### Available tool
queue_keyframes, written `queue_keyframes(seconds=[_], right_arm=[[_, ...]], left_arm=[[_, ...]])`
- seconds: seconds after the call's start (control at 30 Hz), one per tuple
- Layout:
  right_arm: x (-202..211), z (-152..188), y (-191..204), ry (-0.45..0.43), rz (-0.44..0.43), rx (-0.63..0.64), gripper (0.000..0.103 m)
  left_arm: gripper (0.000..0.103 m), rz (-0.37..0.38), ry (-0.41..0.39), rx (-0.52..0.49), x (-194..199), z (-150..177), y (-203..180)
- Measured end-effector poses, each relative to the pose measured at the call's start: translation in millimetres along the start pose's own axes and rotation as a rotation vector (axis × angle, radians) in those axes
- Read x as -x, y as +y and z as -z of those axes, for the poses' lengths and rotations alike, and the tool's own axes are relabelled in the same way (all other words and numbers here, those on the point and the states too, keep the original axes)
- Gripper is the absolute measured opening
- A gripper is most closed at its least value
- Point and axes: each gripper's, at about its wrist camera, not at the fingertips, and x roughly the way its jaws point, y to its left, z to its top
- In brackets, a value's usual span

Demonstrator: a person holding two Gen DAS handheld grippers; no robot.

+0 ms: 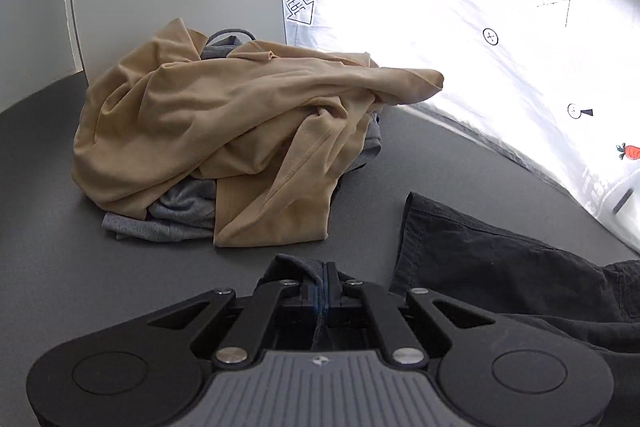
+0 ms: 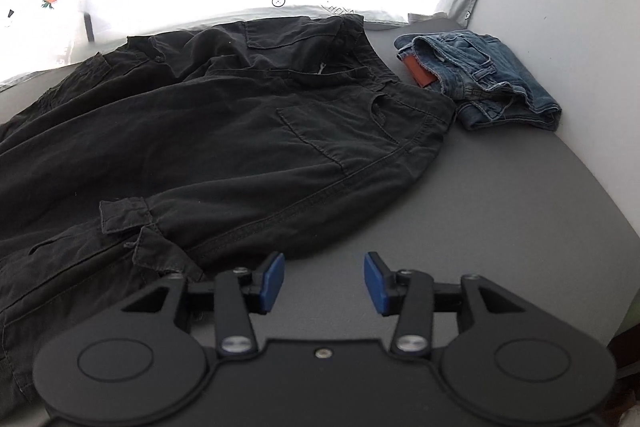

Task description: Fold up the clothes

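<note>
While the left claw (image 1: 323, 277) pinches a dark fold of the black cargo trousers (image 2: 208, 131) between its closed pads, the right claw (image 2: 324, 281) stands half open over bare grey worktop (image 2: 500, 219), nothing between its blue pads (image 2: 273, 281). Spread flat across the worktop lie the trousers, folded jeans (image 2: 480, 79) just beside their waistband. A tan and grey clothes heap (image 1: 224, 139) sits beyond the left claw.

Black cargo trousers (image 2: 224, 131) spread flat, creased; tan-grey heap (image 1: 224, 139); folded jeans (image 2: 488, 79).
</note>
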Motion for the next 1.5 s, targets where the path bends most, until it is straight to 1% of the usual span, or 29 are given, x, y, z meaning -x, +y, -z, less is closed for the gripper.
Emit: queue_keyframes(seconds=[0.07,0.13,0.17,0.2,0.23,0.3,0.33,0.37,0.4,0.5,0.57,0.7,0.77,0.83,0.87,0.93,0.97,1.0,1.03,1.07,1.1,1.13,1.2,1.3,1.37,1.43,1.5], right_arm=[[-3,-3,-9,0.0,-0.003,-0.04,0.053],[-8,-4,-21,-0.001,-0.004,-0.09,0.058],[-12,-6,-30,0.003,-0.013,-0.128,0.061],[-16,-8,-39,0.007,-0.022,-0.164,0.063],[-21,-9,-47,0.013,-0.035,-0.199,0.067],[-35,-12,-64,0.025,-0.066,-0.275,0.07],[-42,-14,-70,0.03,-0.073,-0.294,0.072],[-51,-16,-76,0.03,-0.079,-0.308,0.074],[-59,-19,-81,0.029,-0.082,-0.318,0.074],[-85,-32,-91,0.019,-0.079,-0.322,0.074],[-102,-42,-97,0.018,-0.086,-0.325,0.074],[-140,-65,-112,0.013,-0.073,-0.33,0.075],[-160,-75,-119,0.015,-0.064,-0.342,0.075],[-179,-82,-126,0.026,-0.059,-0.368,0.075],[-186,-85,-129,0.033,-0.056,-0.383,0.075],[-198,-90,-132,0.046,-0.064,-0.417,0.077],[-200,-92,-131,0.037,-0.077,-0.412,0.077],[-202,-94,-130,0.027,-0.089,-0.407,0.072],[-203,-96,-128,0.019,-0.096,-0.388,0.058],[-201,-98,-123,0.011,-0.077,-0.34,0.042],[-198,-98,-119,0.002,-0.027,-0.291,0.021],[-193,-98,-116,-0.012,0.009,-0.255,0.003],[-177,-96,-122,-0.054,0.024,-0.239,0.003],[-139,-92,-141,-0.108,0.044,-0.244,0.002],[-113,-86,-153,-0.137,0.099,-0.221,0.002],[-93,-77,-165,-0.159,0.173,-0.179,0.002],[-88,-62,-177,-0.143,0.227,-0.158,0.005]], left_arm=[[0.006,-0.034,0.041,-0.014,-10,4,-4],[0.007,-0.044,0.057,0.027,-7,11,-4],[0.012,-0.042,0.058,0.047,-3,15,-2],[0.02,-0.035,0.057,0.065,2,19,-1],[0.025,-0.021,0.052,0.076,8,23,-1],[0.05,0.01,0.042,0.066,22,31,-5],[0.056,0.022,0.036,0.048,29,35,-8],[0.065,0.032,0.029,0.025,36,39,-11],[0.069,0.034,0.022,-0.001,43,44,-15],[0.07,0.018,0.006,-0.068,61,57,-23],[0.07,0.02,0.017,-0.066,67,62,-22],[0.07,0.056,0.009,0.05,81,63,-11],[0.072,0.059,0.006,0.117,84,62,-9],[0.081,0.02,-0.007,0.132,83,60,-14],[0.083,-0.016,-0.018,0.122,81,59,-18],[0.083,-0.088,-0.038,0.102,79,56,-26],[0.083,-0.107,-0.041,0.102,77,54,-29],[0.083,-0.104,-0.032,0.119,75,52,-29],[0.083,-0.098,-0.024,0.134,73,51,-30],[0.083,-0.089,-0.02,0.139,72,51,-32],[0.083,-0.081,-0.015,0.144,71,51,-34],[0.083,-0.077,-0.01,0.137,70,51,-36],[0.083,-0.079,0.004,0.097,66,54,-43],[0.083,-0.075,0.027,0.051,62,61,-50],[0.083,-0.065,0.036,0.024,61,66,-51],[0.083,-0.061,0.054,0.019,61,72,-48],[0.084,-0.048,0.088,0.042,61,80,-42]])
